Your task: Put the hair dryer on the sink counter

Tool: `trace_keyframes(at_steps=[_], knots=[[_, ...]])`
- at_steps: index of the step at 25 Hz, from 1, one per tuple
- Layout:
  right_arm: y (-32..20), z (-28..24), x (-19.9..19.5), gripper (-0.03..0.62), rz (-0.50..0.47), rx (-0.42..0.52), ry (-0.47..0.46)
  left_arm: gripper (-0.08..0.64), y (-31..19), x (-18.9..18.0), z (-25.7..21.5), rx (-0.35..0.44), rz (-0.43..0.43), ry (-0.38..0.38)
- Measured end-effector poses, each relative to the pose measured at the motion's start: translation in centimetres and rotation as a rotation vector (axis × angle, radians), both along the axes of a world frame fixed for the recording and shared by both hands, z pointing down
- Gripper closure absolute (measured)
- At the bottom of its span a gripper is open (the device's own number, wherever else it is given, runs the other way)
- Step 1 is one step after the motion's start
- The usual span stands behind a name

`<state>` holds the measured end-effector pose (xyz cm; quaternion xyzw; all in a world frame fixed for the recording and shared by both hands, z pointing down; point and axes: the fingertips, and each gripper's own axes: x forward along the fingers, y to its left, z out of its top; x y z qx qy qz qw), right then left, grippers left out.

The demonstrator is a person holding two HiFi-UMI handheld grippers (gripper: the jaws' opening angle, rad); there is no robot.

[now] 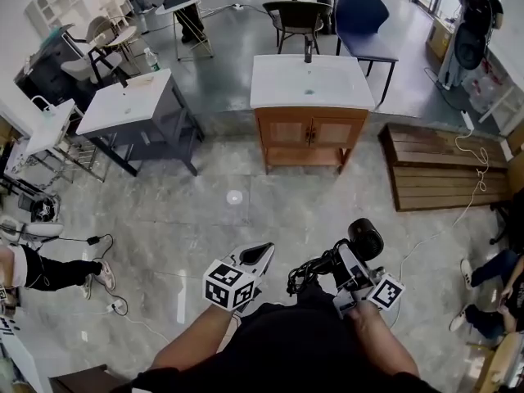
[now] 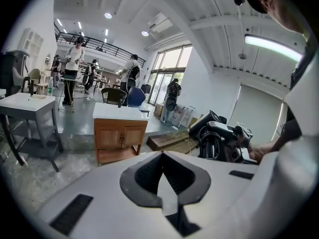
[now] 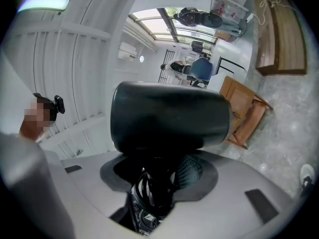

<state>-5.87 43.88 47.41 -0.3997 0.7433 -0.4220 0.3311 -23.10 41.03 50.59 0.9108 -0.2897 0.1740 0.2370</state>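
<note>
Hair dryer (image 1: pixel 363 239) sits clamped by its handle in my right tool (image 1: pixel 348 267) (cord (image 3: pixel 149 190) coiled alongside), well apart from the sink surface (image 1: pixel 311 88); my left tool (image 1: pixel 252 260) is closed and empty.

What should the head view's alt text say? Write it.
From above, the right tool grips a black hair dryer by its handle; the left tool beside it is shut and empty. Ahead across the grey floor stands a white sink counter on a wooden cabinet.
</note>
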Motion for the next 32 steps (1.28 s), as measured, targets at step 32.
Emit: trace_keyframes(at_steps=[32], knots=[[-24.9,2.1,17.4,0.42,0.006,-0.016,-0.04,0.56,-25.6,16.7,1.7,-0.013,0.017,-0.054]])
